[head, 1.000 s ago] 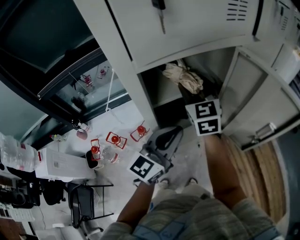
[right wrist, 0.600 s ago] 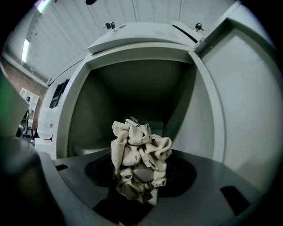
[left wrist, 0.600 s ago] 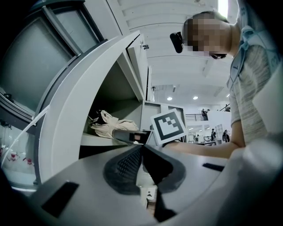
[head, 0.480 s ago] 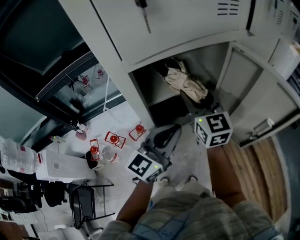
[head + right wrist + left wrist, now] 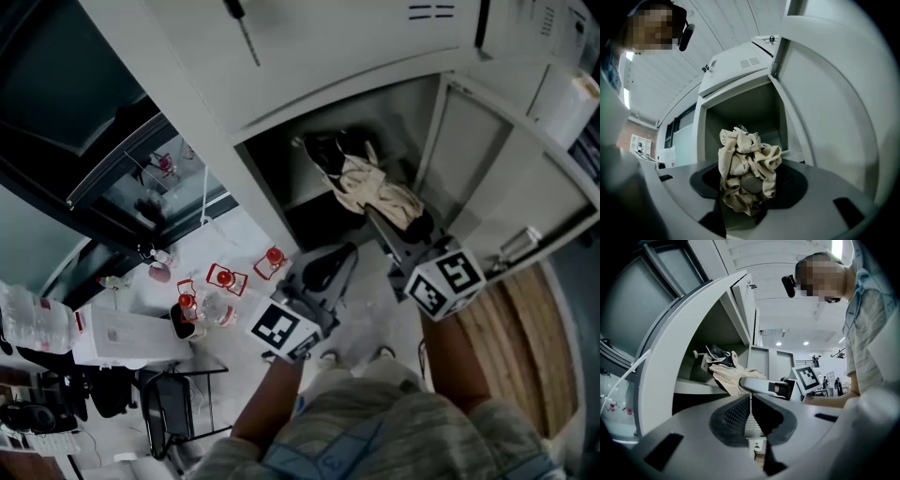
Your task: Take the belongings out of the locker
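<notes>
Cloth [image 5: 749,161], beige, sits clamped in right tool [image 5: 746,190].

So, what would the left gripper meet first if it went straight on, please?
Most likely the right gripper, which is shut on the beige cloth before the open locker; depth is unclear, so the left gripper might touch the cloth first.

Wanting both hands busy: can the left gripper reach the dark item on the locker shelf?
Probably yes: the grey locker door stands open and the left gripper faces the dark item unobstructed. Its jaws are shut, though, and the right gripper's beige crumpled cloth touches it.
</notes>
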Demonstrator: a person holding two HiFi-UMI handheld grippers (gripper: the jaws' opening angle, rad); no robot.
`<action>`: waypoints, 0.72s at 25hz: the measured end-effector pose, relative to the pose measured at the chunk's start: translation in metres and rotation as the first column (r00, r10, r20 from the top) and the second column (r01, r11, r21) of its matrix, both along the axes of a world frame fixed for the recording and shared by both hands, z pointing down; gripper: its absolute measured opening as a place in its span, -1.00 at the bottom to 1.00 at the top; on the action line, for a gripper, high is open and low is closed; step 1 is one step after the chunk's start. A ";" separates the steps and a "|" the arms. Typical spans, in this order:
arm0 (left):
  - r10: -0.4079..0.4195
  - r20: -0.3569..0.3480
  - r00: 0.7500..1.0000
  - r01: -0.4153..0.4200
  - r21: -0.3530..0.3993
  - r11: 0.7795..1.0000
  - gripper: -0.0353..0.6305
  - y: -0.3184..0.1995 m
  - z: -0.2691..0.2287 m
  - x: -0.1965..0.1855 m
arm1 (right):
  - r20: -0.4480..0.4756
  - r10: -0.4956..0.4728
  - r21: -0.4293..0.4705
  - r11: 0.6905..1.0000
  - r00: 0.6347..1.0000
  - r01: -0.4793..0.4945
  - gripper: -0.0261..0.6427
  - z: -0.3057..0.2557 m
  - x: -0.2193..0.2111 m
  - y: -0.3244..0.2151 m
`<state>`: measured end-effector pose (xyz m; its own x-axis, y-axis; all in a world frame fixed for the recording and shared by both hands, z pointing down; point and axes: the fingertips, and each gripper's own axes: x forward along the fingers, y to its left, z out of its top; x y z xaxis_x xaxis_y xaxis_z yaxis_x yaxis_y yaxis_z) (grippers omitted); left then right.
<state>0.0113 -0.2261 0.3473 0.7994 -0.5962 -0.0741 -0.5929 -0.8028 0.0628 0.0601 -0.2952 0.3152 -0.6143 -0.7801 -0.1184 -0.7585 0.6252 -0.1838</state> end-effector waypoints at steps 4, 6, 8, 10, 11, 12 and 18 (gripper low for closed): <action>0.015 0.000 1.000 -0.015 0.005 1.000 -0.88 0.002 -0.001 0.007 | 0.084 -0.044 -0.007 0.999 0.995 0.045 -0.21 0.000 0.006 0.013; 0.023 0.001 1.000 -0.023 0.010 1.000 -0.88 0.007 0.001 0.013 | 0.112 -0.060 -0.002 0.998 0.992 0.060 -0.21 0.003 0.011 0.024; 0.031 0.003 1.000 -0.031 0.011 0.999 -0.88 0.010 0.001 0.017 | 0.117 -0.075 0.007 0.997 0.990 0.074 -0.21 0.003 0.014 0.034; 0.038 0.004 0.999 -0.038 0.012 0.999 -0.88 0.011 -0.001 0.018 | 0.102 -0.087 0.018 0.996 0.991 0.086 -0.21 0.001 0.015 0.040; 0.043 0.004 0.999 -0.043 0.012 0.999 -0.88 0.012 -0.002 0.020 | 0.093 -0.090 0.022 0.996 0.992 0.089 -0.21 0.001 0.015 0.043; 0.048 0.004 0.999 -0.048 0.012 0.999 -0.88 0.013 -0.002 0.022 | 0.086 -0.091 0.025 0.996 0.992 0.090 -0.21 0.002 0.017 0.047; 0.070 0.002 0.998 -0.070 0.015 0.997 -0.88 0.012 -0.004 0.026 | 0.072 -0.088 0.042 0.995 0.994 0.085 -0.21 0.004 0.023 0.056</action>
